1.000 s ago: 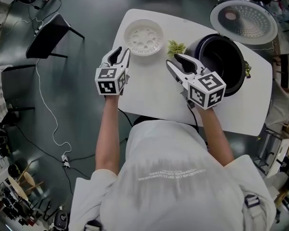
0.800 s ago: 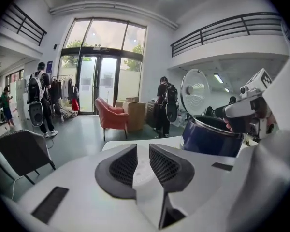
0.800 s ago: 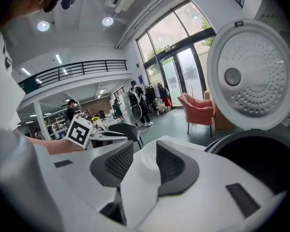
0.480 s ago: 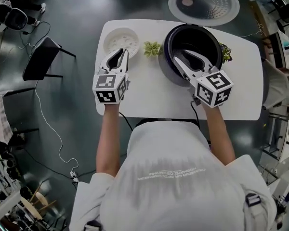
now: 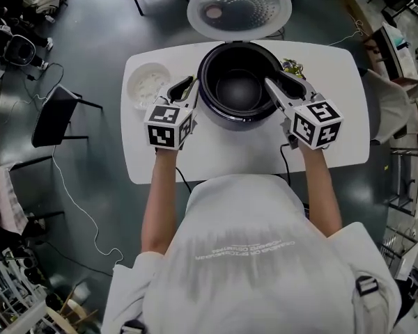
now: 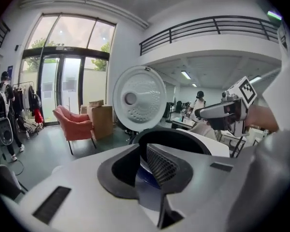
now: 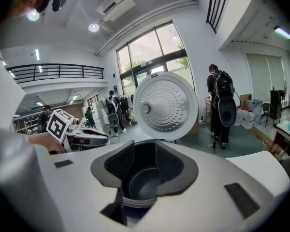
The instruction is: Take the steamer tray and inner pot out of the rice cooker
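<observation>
— White oval table (image 5: 244,155), with the rice cooker (image 5: 237,121) at its far middle and the round lid (image 5: 239,7) swung up and back. Where is the pot?

— The dark inner pot (image 5: 238,89) sits seated down inside the cooker. The steamer tray (image 5: 148,83), white and pierced with holes, lies flat on the table to the cooker's left, apart from it.

— And the grippers?

— One is on each side of the cooker. The left gripper (image 5: 187,83) has its tips just beside the cooker's left rim, between the cooker and the tray. Its jaws have just been closing. The left gripper view shows only a narrow slit between the pads, with the cooker's blue wall showing through and nothing pinched.

— Is it touching the rim?

— I cannot tell from either view. The right gripper (image 5: 279,83) reaches over the cooker's right rim. Its jaws stand apart. In the right gripper view the pot's hollow and a stretch of its rim show in the gap, and neither pad presses on it.

— What else is on the table?

— A small green plant (image 5: 290,65) stands just behind the right gripper, partly covered by it. Off the table, a black chair (image 5: 54,115) stands on the grey floor (image 5: 90,33) to the left. A person (image 7: 221,108) with a backpack stands beyond the lid in the right gripper view.
</observation>
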Demonstrator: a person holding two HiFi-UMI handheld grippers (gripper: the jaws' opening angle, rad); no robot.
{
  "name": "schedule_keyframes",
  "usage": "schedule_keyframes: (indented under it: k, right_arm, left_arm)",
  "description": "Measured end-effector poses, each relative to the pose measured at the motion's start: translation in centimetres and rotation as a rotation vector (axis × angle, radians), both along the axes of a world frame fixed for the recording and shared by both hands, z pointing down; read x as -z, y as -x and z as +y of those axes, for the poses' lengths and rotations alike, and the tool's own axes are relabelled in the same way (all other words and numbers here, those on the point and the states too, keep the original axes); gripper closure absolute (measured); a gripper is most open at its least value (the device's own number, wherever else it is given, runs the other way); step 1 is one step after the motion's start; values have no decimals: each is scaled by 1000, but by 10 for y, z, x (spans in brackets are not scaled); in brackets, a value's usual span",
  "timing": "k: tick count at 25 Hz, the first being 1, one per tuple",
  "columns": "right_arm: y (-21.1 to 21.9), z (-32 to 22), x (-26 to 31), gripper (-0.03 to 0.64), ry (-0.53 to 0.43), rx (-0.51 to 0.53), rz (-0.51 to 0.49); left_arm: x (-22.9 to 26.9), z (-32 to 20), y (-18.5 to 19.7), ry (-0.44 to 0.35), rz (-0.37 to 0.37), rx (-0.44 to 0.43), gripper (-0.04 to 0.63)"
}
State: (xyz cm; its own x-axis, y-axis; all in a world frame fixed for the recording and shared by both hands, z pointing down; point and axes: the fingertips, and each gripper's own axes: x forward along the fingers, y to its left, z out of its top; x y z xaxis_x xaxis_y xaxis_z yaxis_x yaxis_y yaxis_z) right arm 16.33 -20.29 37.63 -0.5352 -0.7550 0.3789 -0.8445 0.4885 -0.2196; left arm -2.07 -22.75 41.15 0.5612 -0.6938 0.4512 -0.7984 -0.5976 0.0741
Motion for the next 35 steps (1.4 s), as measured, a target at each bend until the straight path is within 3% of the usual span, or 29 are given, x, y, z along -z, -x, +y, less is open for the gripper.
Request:
schedule_keyframes:
  k: [3, 6, 13, 23, 30, 35]
  right_arm:
    - [-22, -2, -10, 465, 10, -10, 7]
    - [-37, -4, -21, 460, 35, -5, 15]
    - [-57, -15, -47, 432, 89, 25, 7]
    - [-48, -32, -81, 410, 185, 81, -3]
    - [-42, -38, -94, 410, 237, 82, -27]
    - [-43, -43, -101, 434, 260, 48, -59]
  left_arm:
    - [-15, -1, -20, 50, -29, -15, 534]
    - [-25, -3, -29, 90, -57, -1, 471]
    - [-45, -7, -32, 151, -96, 76, 423]
    - [-62, -13, -28, 228, -112, 128, 394]
    - [-64, -15, -22, 216, -116, 153, 402]
    - [-62, -17, -22, 207, -77, 178, 403]
